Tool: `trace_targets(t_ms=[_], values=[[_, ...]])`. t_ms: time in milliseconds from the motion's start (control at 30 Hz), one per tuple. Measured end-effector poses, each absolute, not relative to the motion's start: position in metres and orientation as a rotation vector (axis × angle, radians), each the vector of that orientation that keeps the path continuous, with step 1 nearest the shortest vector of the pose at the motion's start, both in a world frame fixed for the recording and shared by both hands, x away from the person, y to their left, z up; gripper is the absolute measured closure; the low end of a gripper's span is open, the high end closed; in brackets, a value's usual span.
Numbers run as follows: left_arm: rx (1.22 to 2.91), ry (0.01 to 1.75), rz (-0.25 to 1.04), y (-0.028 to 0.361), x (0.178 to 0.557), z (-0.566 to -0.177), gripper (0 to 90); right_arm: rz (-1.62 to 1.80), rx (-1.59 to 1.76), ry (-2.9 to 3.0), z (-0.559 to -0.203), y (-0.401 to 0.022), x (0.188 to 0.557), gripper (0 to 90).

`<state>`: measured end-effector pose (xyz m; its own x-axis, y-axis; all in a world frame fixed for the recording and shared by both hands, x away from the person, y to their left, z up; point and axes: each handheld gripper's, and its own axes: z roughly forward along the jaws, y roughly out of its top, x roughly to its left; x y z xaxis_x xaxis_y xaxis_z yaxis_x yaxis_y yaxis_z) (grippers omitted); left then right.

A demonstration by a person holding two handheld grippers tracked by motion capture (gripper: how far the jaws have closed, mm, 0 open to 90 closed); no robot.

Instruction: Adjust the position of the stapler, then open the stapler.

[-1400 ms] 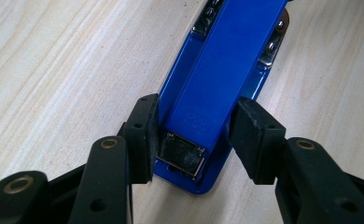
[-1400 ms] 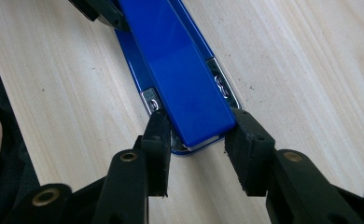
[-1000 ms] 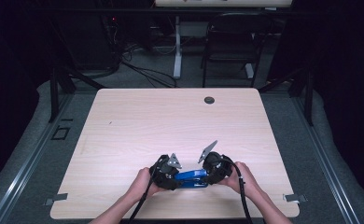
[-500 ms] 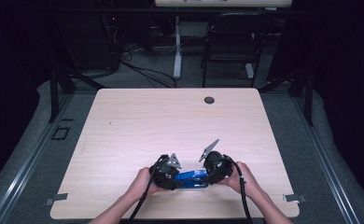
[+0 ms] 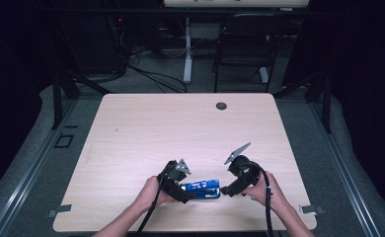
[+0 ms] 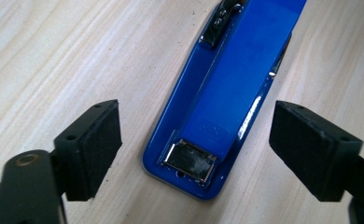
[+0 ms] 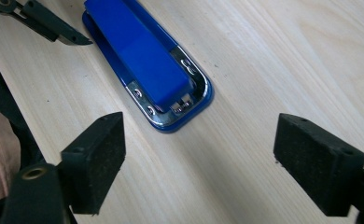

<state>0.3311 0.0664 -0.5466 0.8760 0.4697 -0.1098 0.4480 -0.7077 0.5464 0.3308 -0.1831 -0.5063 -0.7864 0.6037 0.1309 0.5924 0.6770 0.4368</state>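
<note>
A blue stapler (image 5: 200, 188) lies flat on the wooden table (image 5: 180, 128) near its front edge, between the two grippers. My left gripper (image 5: 185, 192) is at the stapler's left end and its jaws have just been opening. In the left gripper view the stapler's (image 6: 231, 93) end lies between the wide-apart pads (image 6: 94, 140), touched by neither. My right gripper (image 5: 224, 189) stands just off the stapler's right end, its jaws also freshly opened. In the right gripper view the stapler (image 7: 143, 60) lies beyond the open gripper (image 7: 201, 154), and the pads hold nothing.
A dark round grommet (image 5: 221, 105) sits near the table's far edge. Behind the table stand a chair (image 5: 242, 49) and cables on the floor. The person's hands and forearms come in over the front edge. One finger of the left gripper (image 7: 45, 21) shows by the stapler.
Both grippers have opened their jaws and let go of the stapler. The right gripper has drawn back to the right and a little up; the left hand has stayed put.
</note>
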Motion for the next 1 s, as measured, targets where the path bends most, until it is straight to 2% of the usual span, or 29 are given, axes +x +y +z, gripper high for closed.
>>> trace_targets(t_ms=[300,1000], values=[[2.452,0.662,0.056,0.066,0.333,-0.544,14.5,0.753,1.099,2.826,-0.507,-0.200,0.330,10.8],[2.411,0.636,0.069,0.059,0.334,-0.536,13.4,0.743,1.134,2.805,-0.510,-0.210,0.327,13.8]])
